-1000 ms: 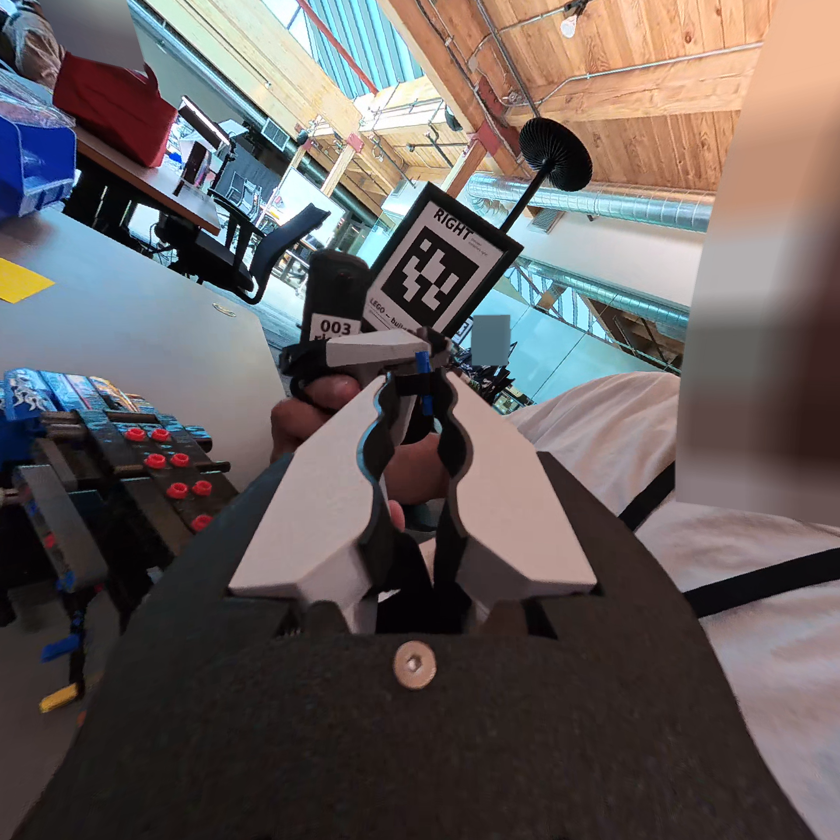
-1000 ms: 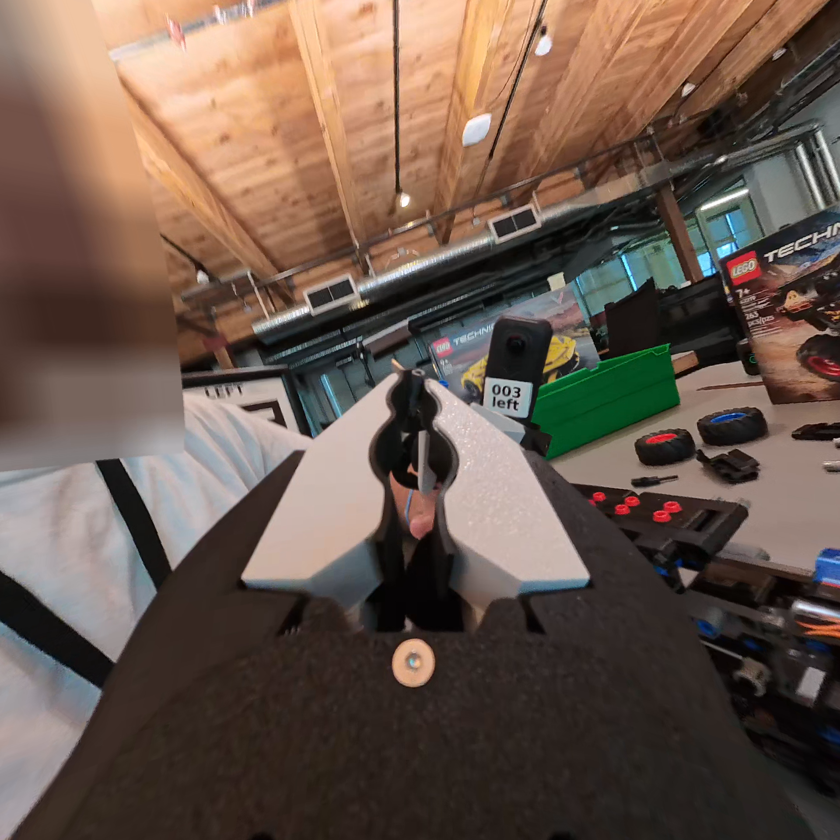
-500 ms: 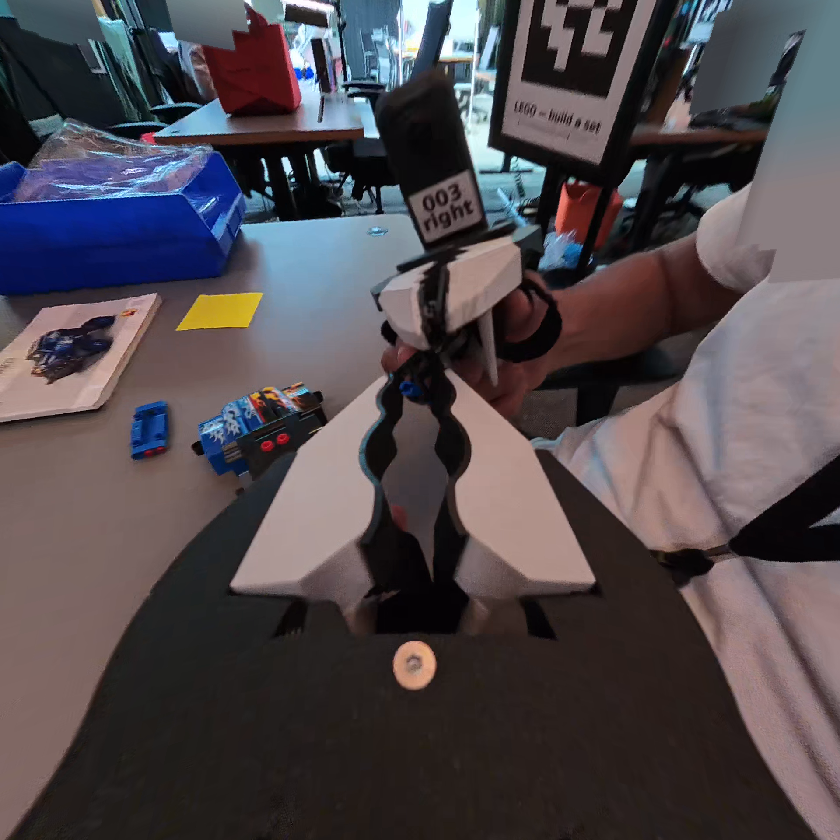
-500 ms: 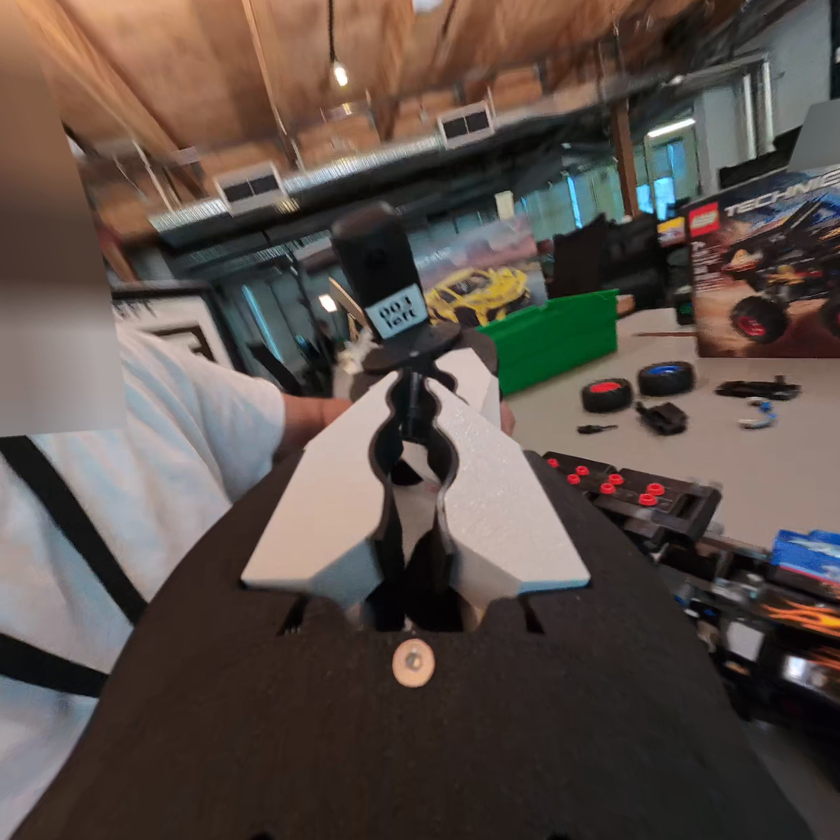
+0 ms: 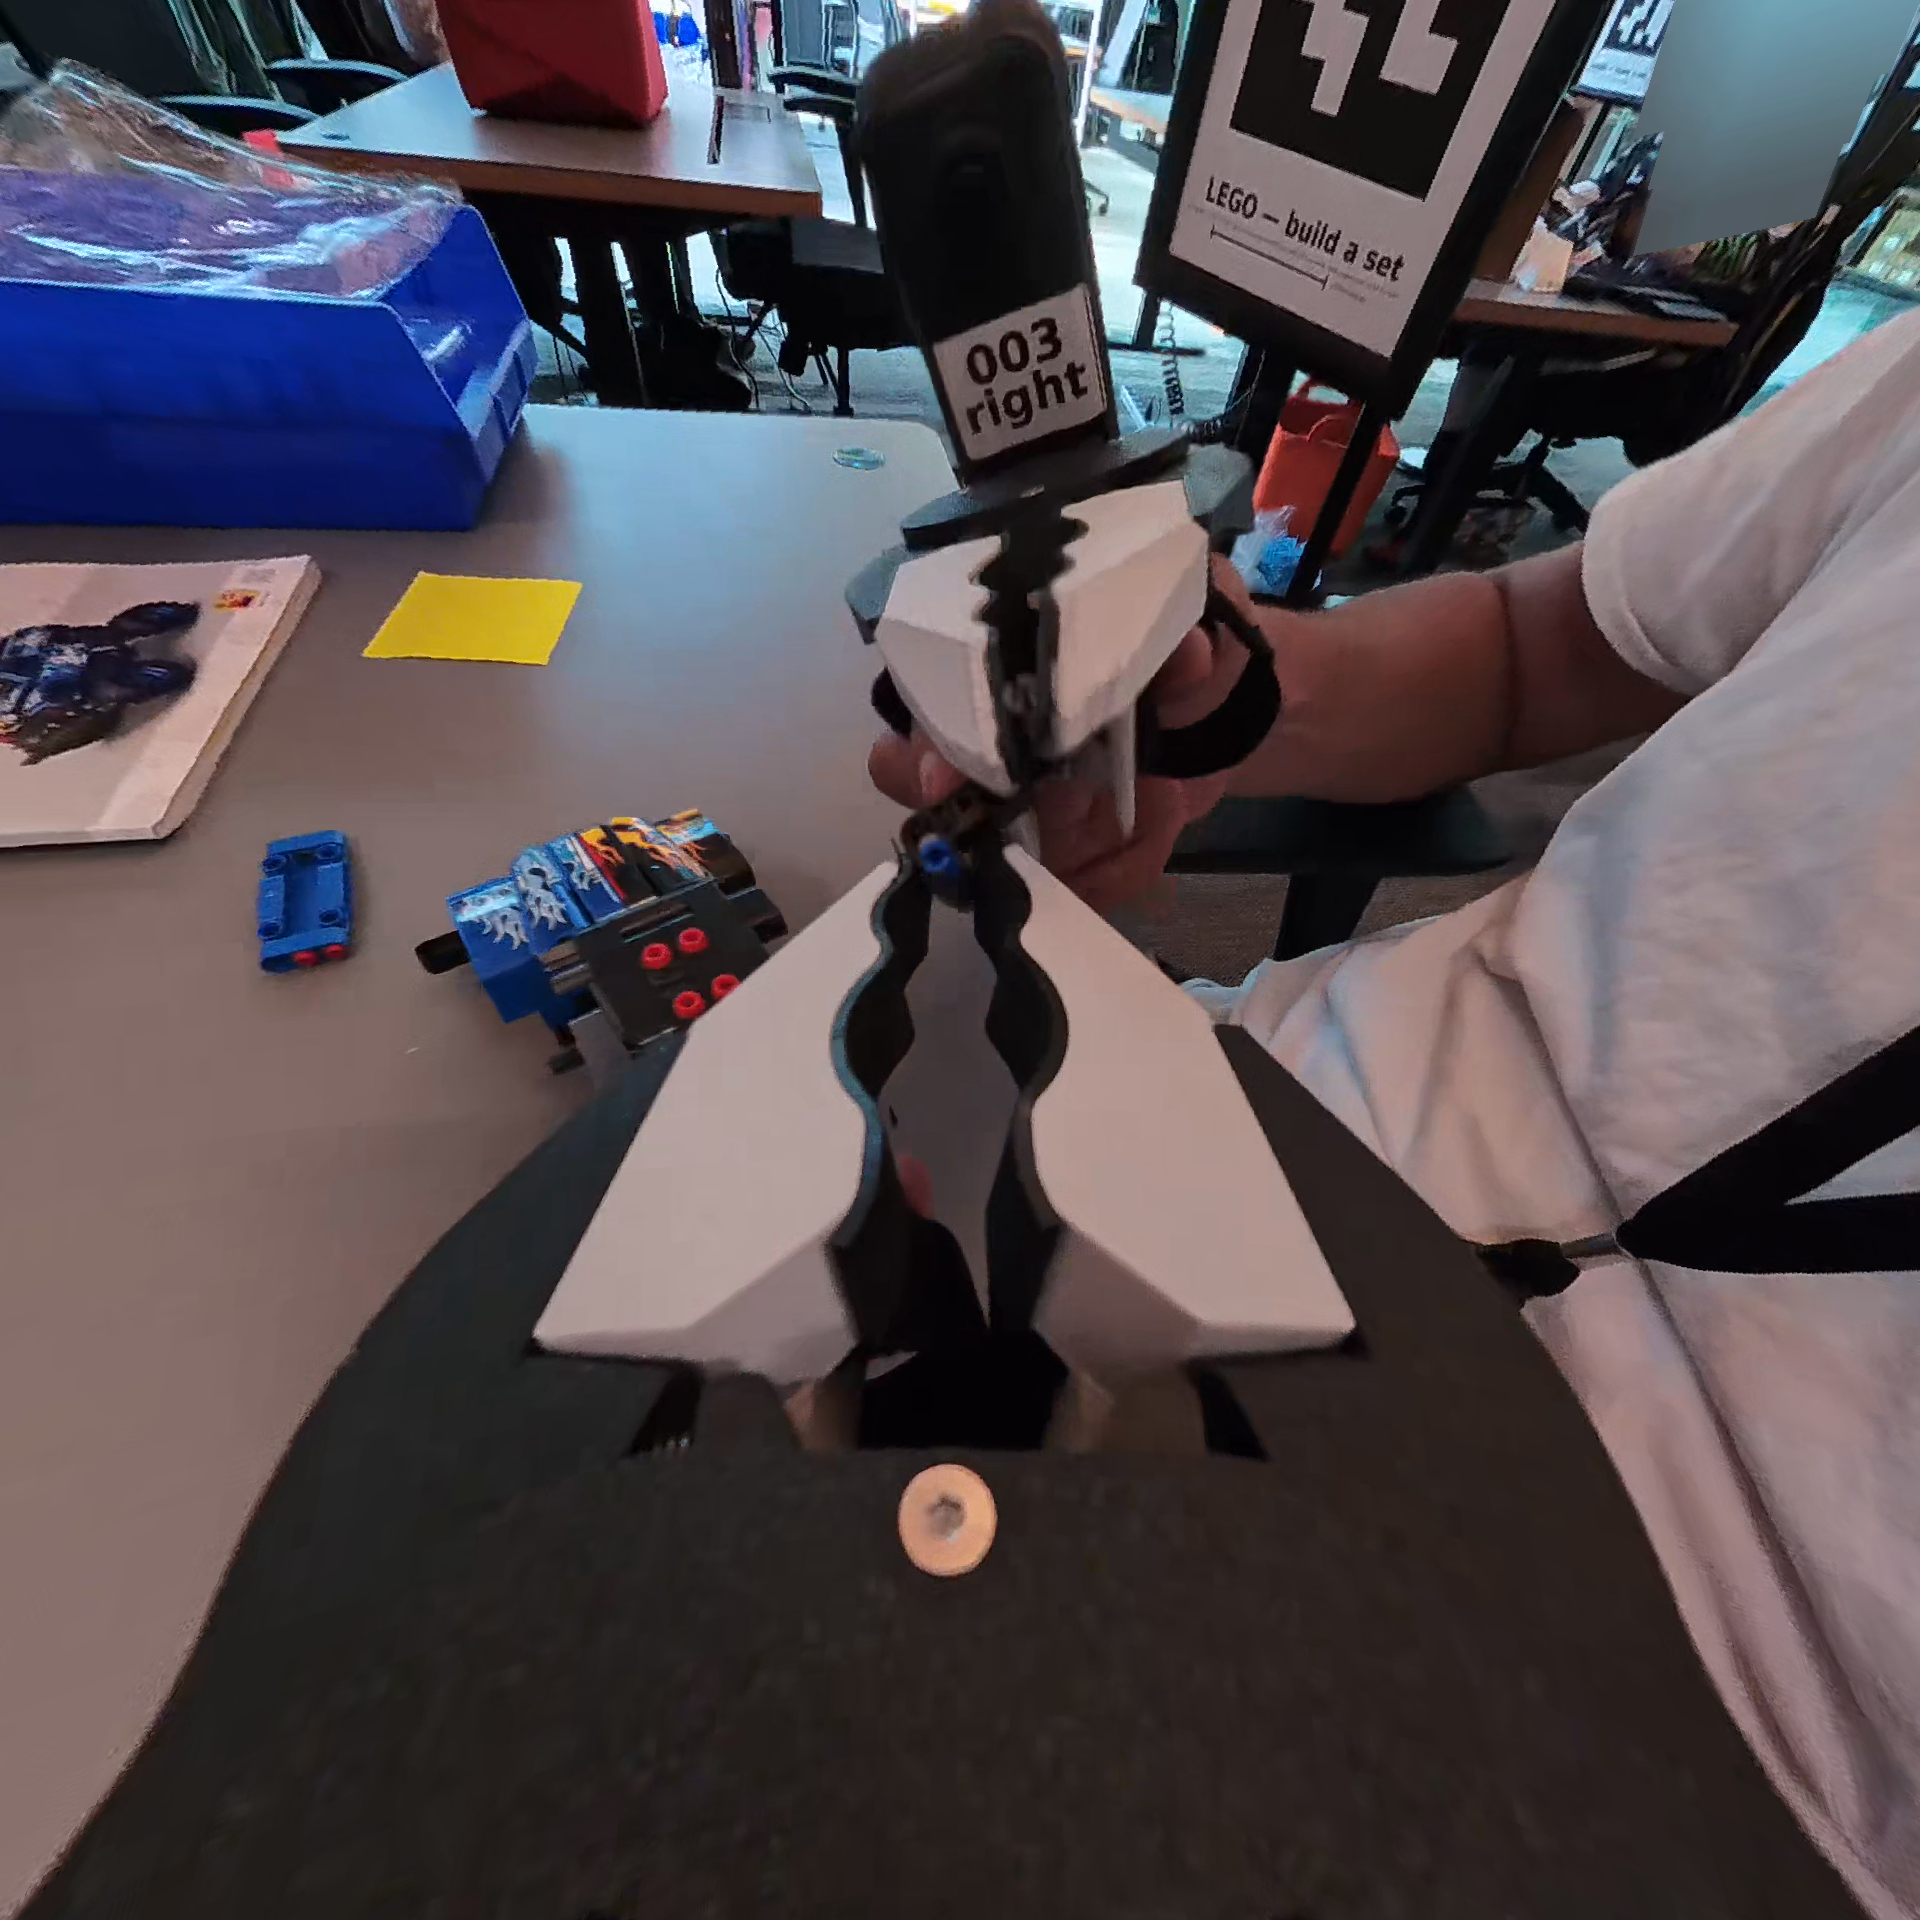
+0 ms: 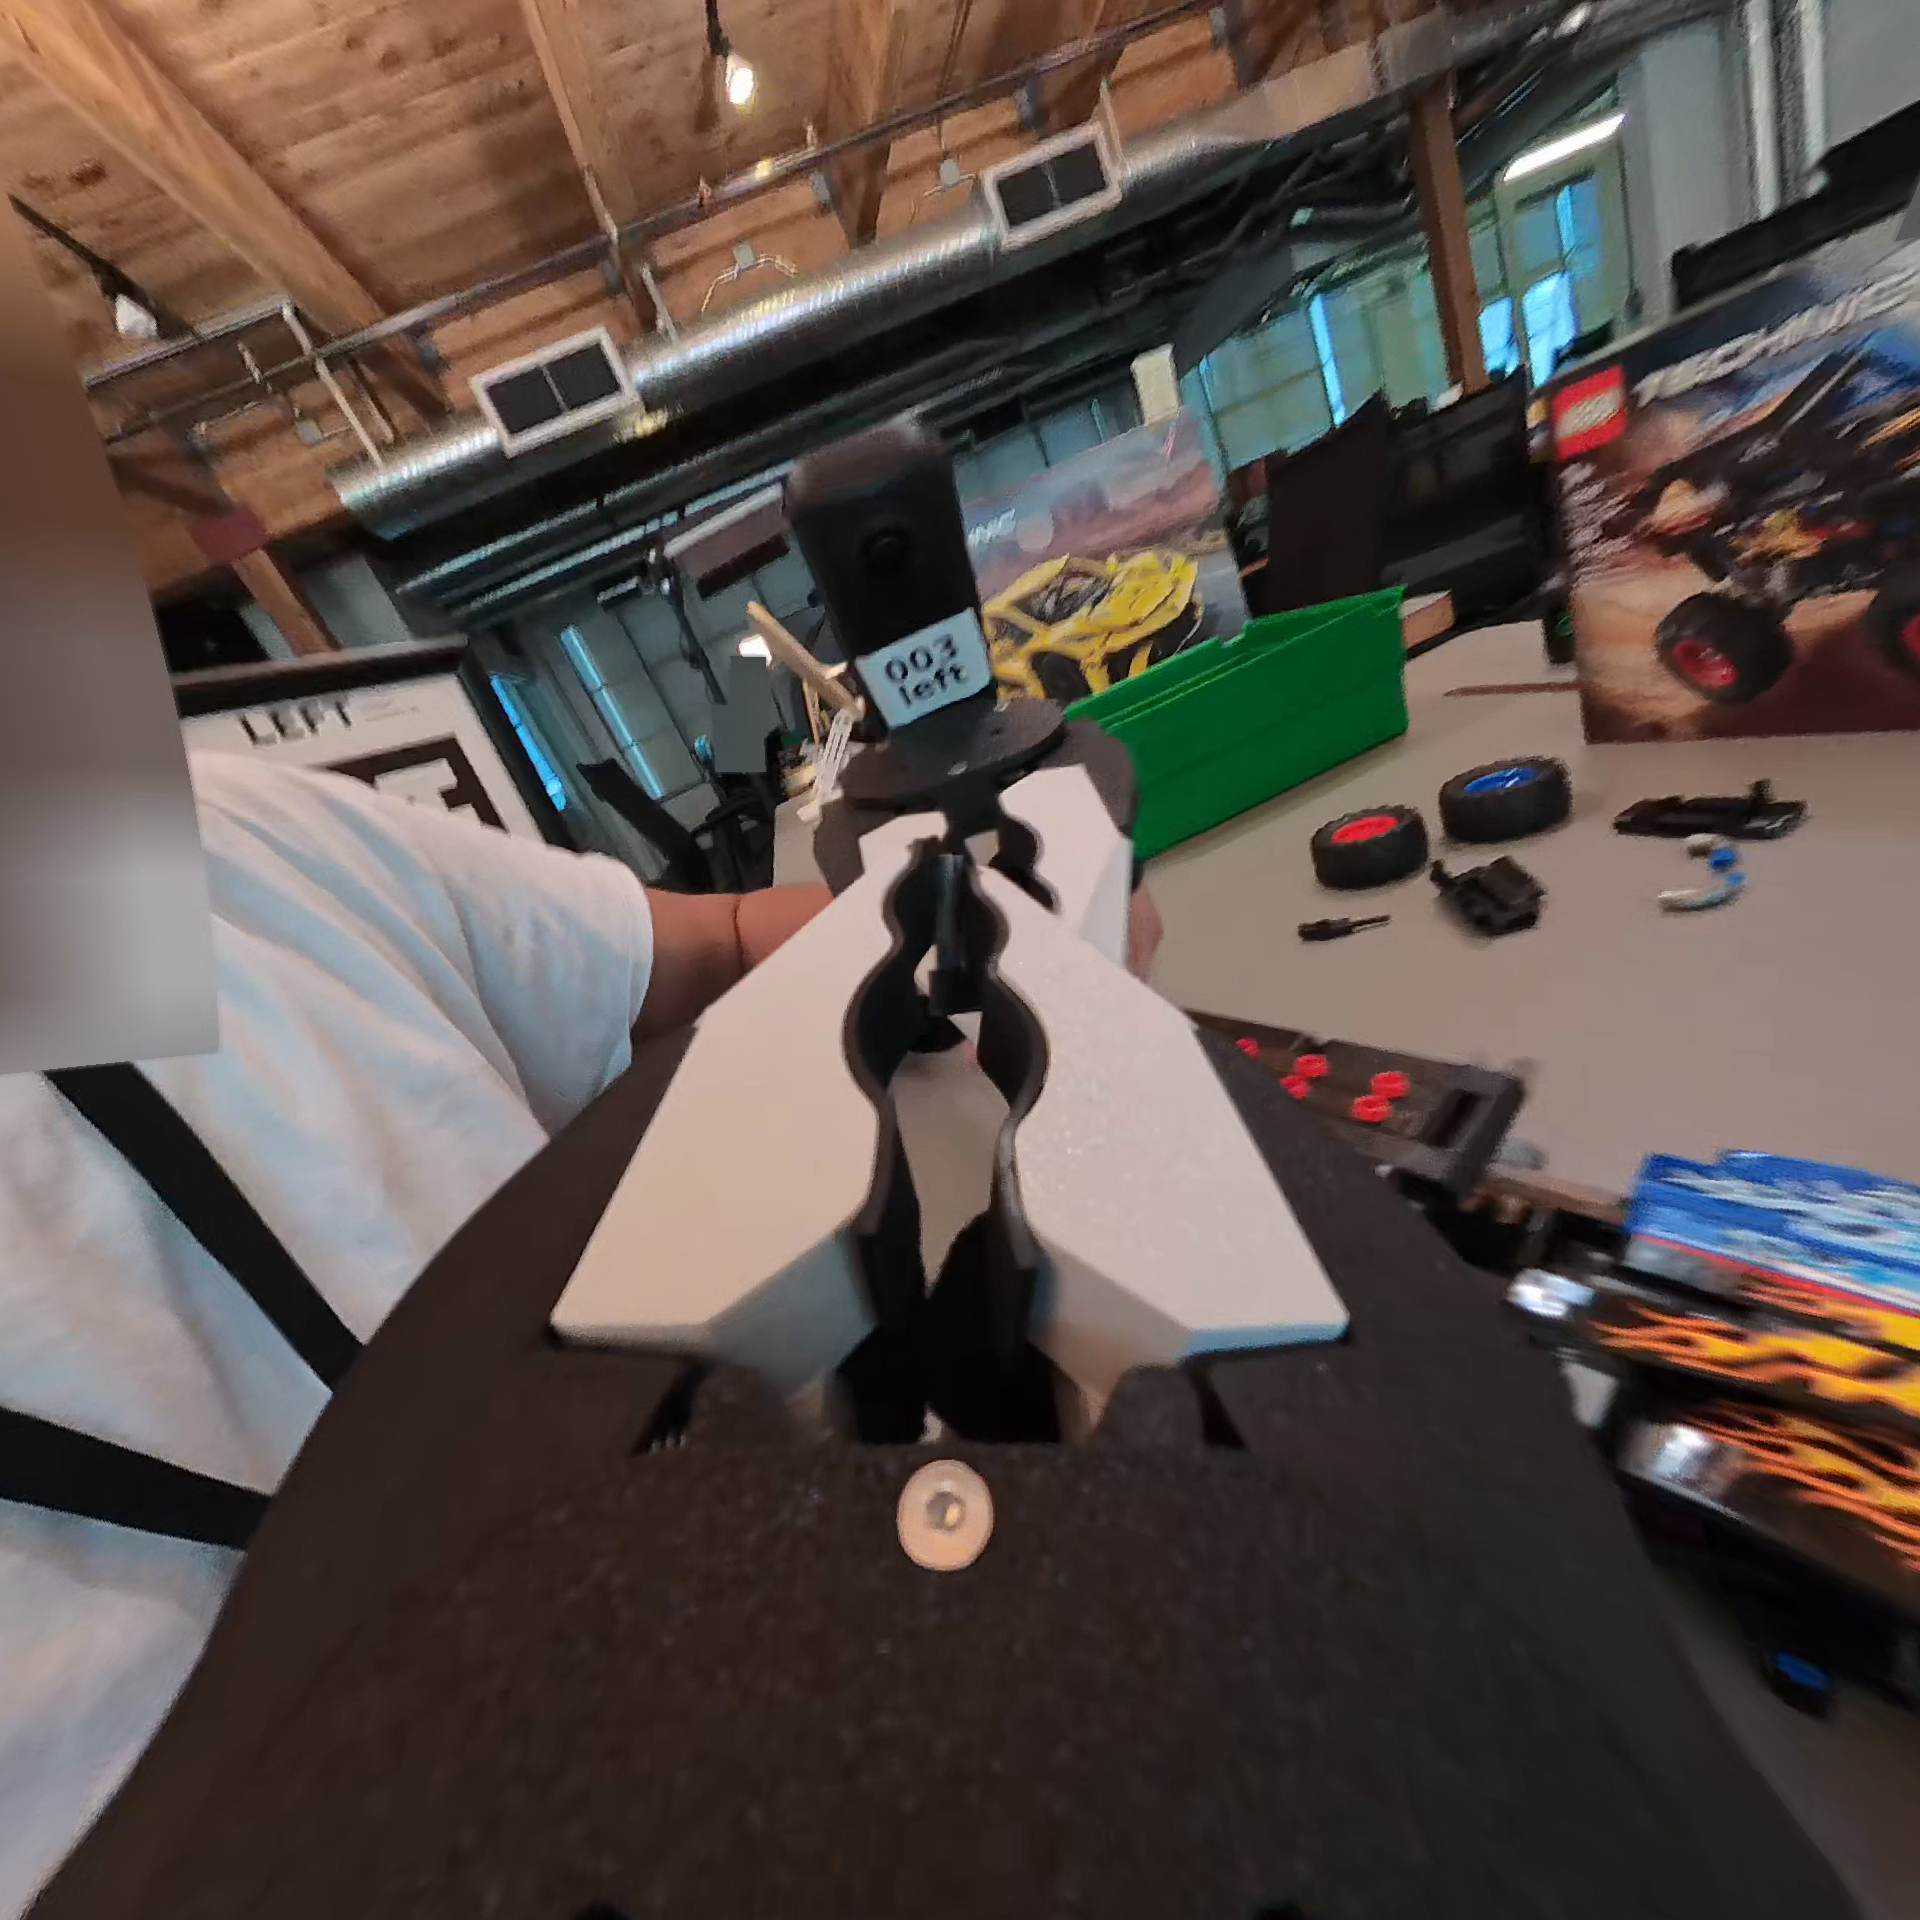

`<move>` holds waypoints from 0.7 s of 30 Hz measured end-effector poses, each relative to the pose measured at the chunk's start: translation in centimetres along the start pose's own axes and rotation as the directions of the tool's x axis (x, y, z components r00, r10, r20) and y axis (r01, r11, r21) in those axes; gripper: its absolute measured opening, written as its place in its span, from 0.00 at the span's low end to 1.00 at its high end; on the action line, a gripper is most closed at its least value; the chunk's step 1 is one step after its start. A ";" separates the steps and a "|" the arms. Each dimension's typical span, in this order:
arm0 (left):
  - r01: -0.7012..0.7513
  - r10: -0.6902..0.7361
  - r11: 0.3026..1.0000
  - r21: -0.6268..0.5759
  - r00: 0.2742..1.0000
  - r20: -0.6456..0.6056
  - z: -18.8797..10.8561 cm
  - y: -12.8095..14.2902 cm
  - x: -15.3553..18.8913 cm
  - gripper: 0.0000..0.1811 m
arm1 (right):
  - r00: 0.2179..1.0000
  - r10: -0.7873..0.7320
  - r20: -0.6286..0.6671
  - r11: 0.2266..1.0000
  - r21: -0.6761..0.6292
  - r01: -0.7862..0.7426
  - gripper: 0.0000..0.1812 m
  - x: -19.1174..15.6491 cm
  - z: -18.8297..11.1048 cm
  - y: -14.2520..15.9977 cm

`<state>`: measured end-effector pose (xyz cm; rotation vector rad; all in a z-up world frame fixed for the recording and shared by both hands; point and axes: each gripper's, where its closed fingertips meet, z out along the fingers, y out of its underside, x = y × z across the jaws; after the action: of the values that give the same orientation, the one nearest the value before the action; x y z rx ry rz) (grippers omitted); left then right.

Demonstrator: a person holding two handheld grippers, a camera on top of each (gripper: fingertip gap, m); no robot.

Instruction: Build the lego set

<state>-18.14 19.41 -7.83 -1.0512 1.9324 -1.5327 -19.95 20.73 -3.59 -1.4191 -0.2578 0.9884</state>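
1. Small black piece [image 5: 961, 821] with a blue pin [image 5: 935, 858] at one end sat in the air between the two tools, above the near edge of the tabletop [image 5: 675, 727]; in the left wrist view we saw it just past our own fingertips, at 12 o'clock.
2. We had the left gripper [image 5: 951, 873] with its fingers drawn in close on either side of the blue pin end, and they seemed to be pinching it.
3. We had the right gripper [image 5: 1000, 790] pointing back at the left one, tip to tip, its fingers clenched on the other end of the piece, with a hand [image 5: 1101, 821] wrapped round its grip.
4. In the right wrist view we saw the dark piece running down between that tool's own fingers, though blur hid its detail.
5. At 10 o'clock from the left fingers stood a part-built toy vehicle [image 5: 613, 914] in blue and black with red pins.
6. Farther out at 9 o'clock lay a loose blue brick [image 5: 304, 899], with a yellow sheet [image 5: 473, 618], a booklet [image 5: 114, 696] and a blue bin [image 5: 249, 395] beyond it.
7. At 2 o'clock from the right fingers lay two wheels [image 6: 1366, 847], near a green bin [image 6: 1268, 696] and an upright toy box [image 6: 1745, 540].
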 end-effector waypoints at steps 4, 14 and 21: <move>0.168 -0.160 0.975 0.143 0.985 -0.063 -1.3 -2.4 -0.6 0.02 | 0.998 0.045 -0.043 0.994 0.099 -0.041 0.02 1.4 -1.5 -1.5; -0.064 0.059 0.998 0.009 0.953 0.297 0.2 -0.7 -1.7 0.30 | 0.959 -0.125 -0.254 0.987 0.064 0.146 0.03 2.2 -0.6 -0.2; -0.181 0.166 0.984 -0.006 0.893 0.418 -0.4 -1.1 -2.1 0.18 | 0.932 -0.198 -0.304 0.977 0.020 0.214 0.02 1.8 -0.3 -0.2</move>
<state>-16.85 21.19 -6.89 -1.0582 1.6455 -1.1273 -18.62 21.77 -4.20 -1.4401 -0.1502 0.5931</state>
